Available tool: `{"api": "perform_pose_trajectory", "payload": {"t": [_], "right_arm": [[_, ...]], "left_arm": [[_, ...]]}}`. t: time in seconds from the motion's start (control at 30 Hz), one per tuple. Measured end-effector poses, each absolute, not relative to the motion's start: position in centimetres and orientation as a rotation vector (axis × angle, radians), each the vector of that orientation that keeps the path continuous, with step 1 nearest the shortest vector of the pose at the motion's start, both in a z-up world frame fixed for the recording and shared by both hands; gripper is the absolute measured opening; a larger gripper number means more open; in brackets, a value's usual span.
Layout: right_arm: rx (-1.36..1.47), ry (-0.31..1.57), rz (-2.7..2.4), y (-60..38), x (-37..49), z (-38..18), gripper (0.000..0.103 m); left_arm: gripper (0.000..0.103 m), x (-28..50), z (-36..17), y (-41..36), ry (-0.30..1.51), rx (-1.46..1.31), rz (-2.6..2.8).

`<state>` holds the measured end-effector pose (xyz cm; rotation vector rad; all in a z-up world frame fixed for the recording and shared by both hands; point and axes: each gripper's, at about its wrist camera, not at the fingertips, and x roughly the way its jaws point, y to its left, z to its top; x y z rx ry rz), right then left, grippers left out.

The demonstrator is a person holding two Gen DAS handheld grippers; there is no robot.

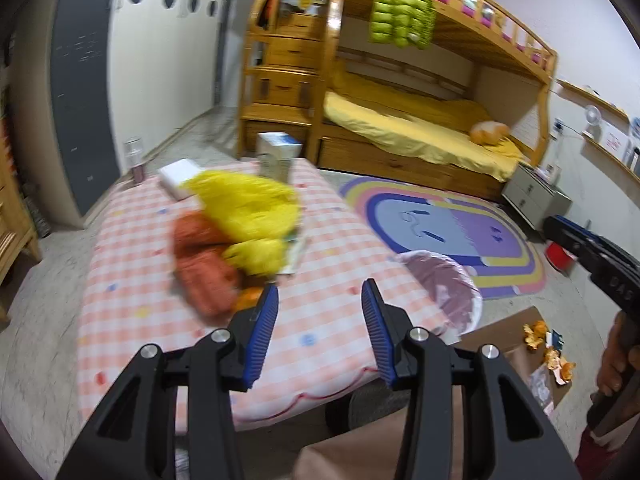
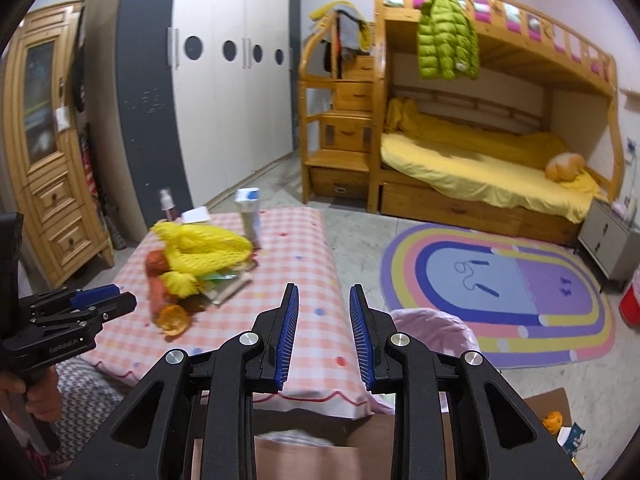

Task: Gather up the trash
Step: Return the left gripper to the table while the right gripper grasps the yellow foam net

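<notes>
On the pink checked table [image 1: 328, 344] lies a pile of trash: a yellow mesh net [image 1: 244, 208], a red-orange net [image 1: 200, 260] and orange peel [image 2: 174, 320] at its near end. My left gripper [image 1: 320, 292] hovers open above the table's near edge, just right of the pile, with nothing between its fingers. My right gripper [image 2: 325, 292] is also open and holds nothing, over the table's near right corner. A bin lined with a pink bag [image 1: 444, 284] stands on the floor beside that corner. More peel [image 1: 548, 344] lies on cardboard [image 1: 516, 332] to the right.
A white carton [image 2: 250, 216], a flat white box [image 1: 178, 176] and a spray bottle [image 2: 168, 202] stand at the table's far end. Beyond are a rainbow rug [image 2: 500, 292], a wooden bunk bed [image 2: 480, 176], a wardrobe [image 2: 224, 80] and a grey nightstand [image 2: 608, 240]. A red container [image 1: 558, 254] stands on the floor.
</notes>
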<state>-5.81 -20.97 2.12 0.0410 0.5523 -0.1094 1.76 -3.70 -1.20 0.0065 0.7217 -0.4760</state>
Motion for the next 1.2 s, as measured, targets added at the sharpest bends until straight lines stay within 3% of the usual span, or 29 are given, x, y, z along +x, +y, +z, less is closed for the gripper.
{"api": "perform_pose_trajectory", "payload": {"t": [0.17,0.23,0.27,0.33,0.43,0.8,1.1,1.2], "right_arm": [[-0.010,0.569,-0.060,-18.9,-4.8,1.8,0.028],[-0.012,0.567,-0.032,-18.2,-4.0,1.6,0.031],[-0.008,0.570,-0.011,-17.9,-3.4,1.4,0.034],[-0.006,0.581,0.018,-17.2,-2.2,1.0,0.053],[-0.018,0.589,0.067,-16.0,-0.2,0.4,0.065],[-0.052,0.680,0.205,-11.0,7.3,-3.0,0.063],[-0.028,0.746,0.203,-8.2,12.0,-5.3,0.067],[-0.004,0.778,0.210,-7.5,13.0,-6.1,0.081]], "left_arm": [[0.042,2.0,-1.7,-1.0,0.723,0.003,-0.399],[0.050,2.4,-1.8,-0.4,0.719,0.002,-0.359],[0.056,2.6,-1.8,0.0,0.713,0.001,-0.343],[0.062,3.1,-1.8,0.9,0.698,0.004,-0.300],[0.066,4.1,-1.7,2.1,0.690,0.004,-0.240],[0.068,8.3,-3.0,3.7,0.726,0.004,-0.145],[0.068,11.3,-4.3,4.3,0.751,-0.013,-0.109],[0.068,11.4,-4.3,4.7,0.754,-0.022,-0.108]]}}
